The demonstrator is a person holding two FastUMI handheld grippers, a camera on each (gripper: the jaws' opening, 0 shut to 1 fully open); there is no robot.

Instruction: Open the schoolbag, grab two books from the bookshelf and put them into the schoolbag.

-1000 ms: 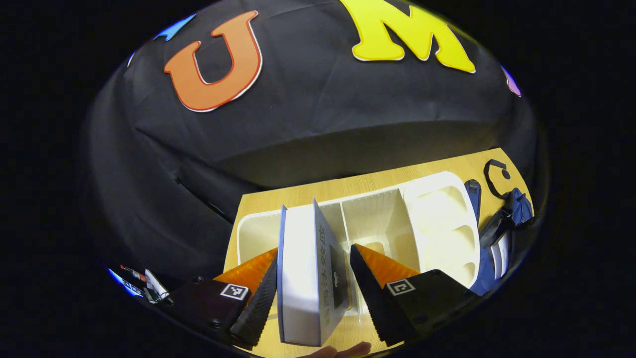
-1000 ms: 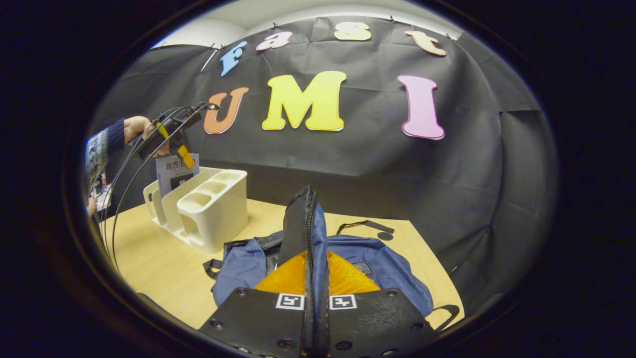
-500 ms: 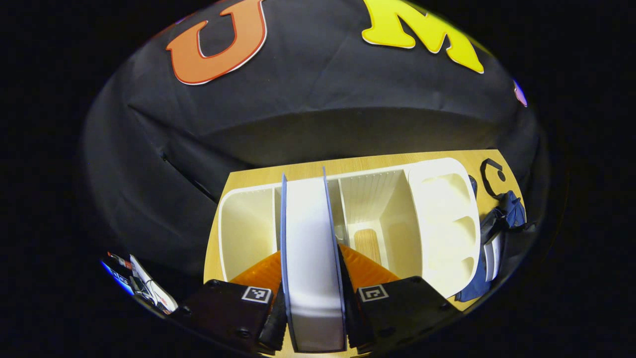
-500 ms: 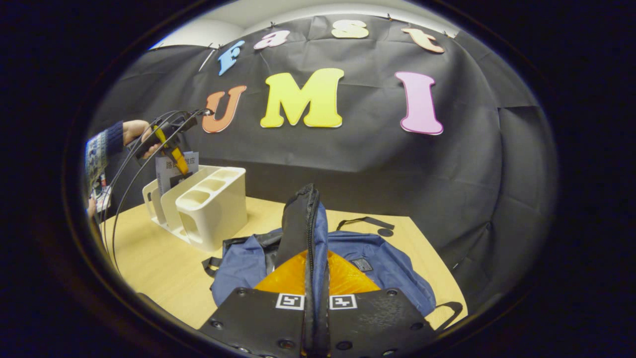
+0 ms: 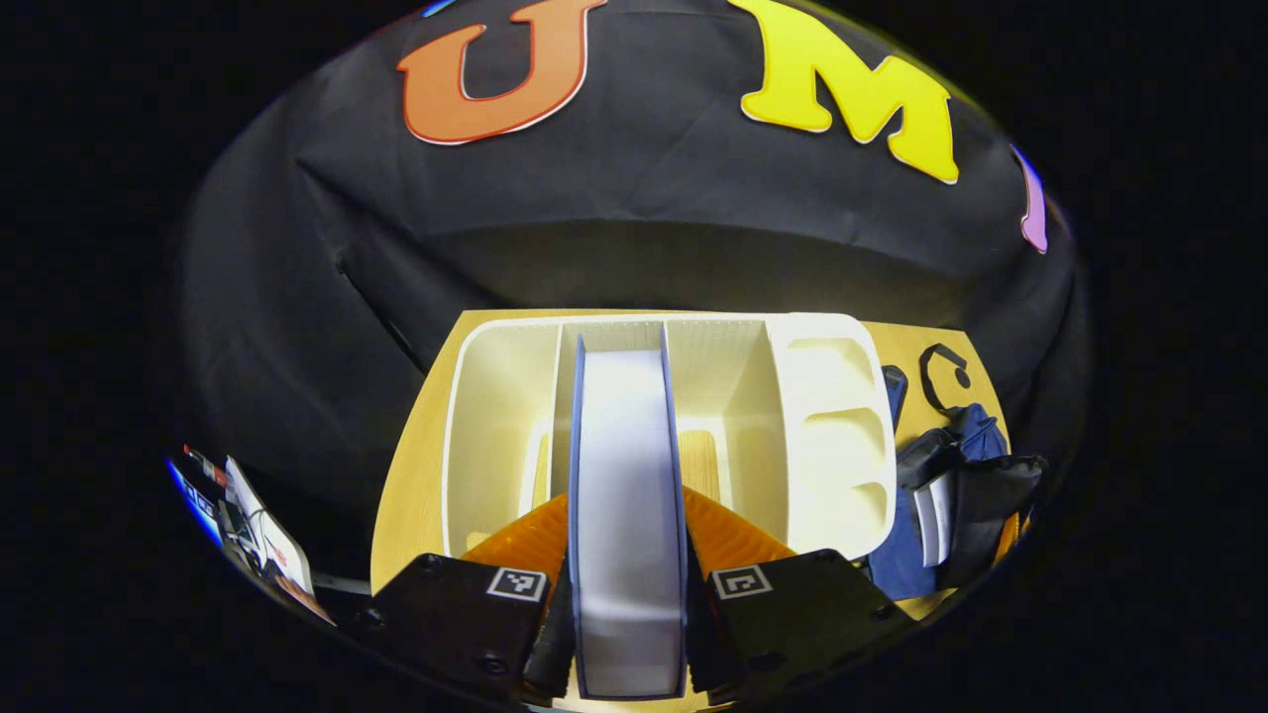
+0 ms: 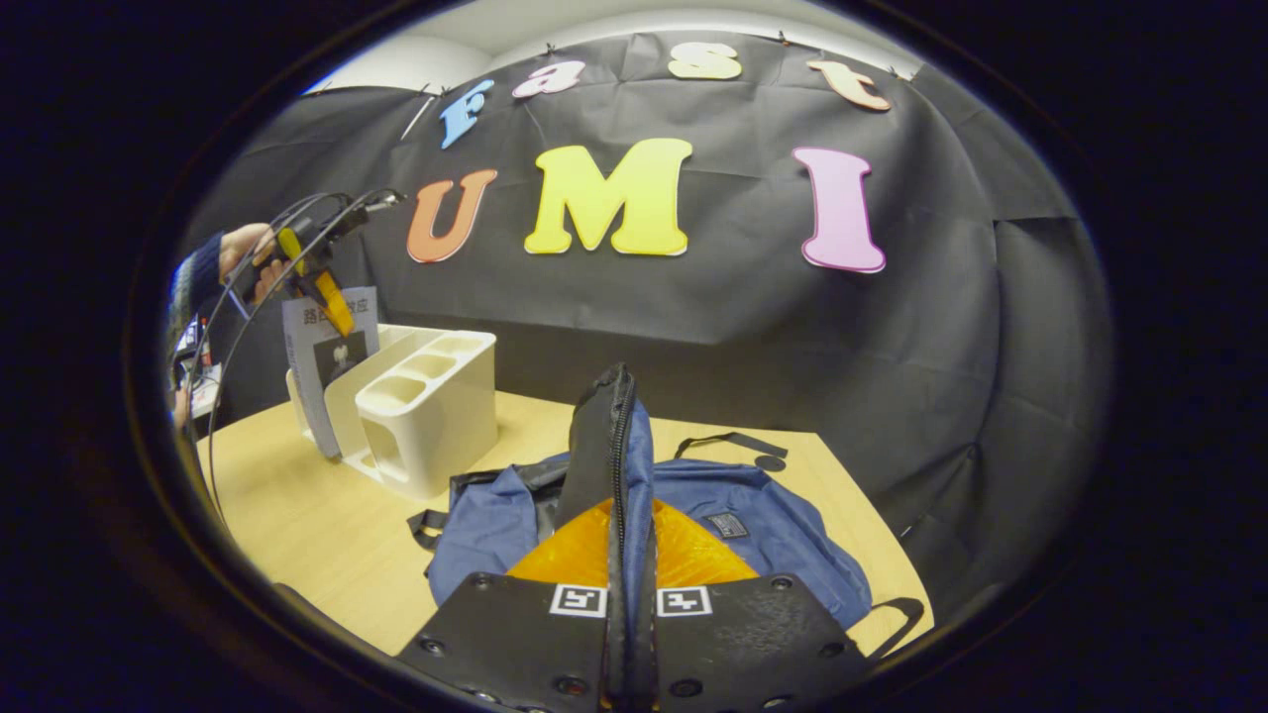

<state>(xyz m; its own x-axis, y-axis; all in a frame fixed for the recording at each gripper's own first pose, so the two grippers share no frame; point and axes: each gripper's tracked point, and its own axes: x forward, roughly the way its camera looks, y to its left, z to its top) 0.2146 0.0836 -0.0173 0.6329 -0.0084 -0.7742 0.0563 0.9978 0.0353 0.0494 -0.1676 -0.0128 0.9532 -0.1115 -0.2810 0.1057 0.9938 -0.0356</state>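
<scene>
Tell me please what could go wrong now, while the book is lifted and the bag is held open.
The left tongs grip the book only near its top edge, so it may swing, slip, or catch the bookshelf. The right tongs pinch the schoolbag flap; if it slips, the opening may close.

Two gripper-mounted views, facing each other's ground

Left gripper view looks steeply down, close over the bookshelf; right gripper view looks level across the schoolbag, with that bookshelf at its left.

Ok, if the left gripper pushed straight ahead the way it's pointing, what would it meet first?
Probably the cream plastic bookshelf: the left gripper, shut on the blue-covered book, points down into its slots. The book's far edge would likely meet the shelf's bottom first, though depth is unclear.
</scene>
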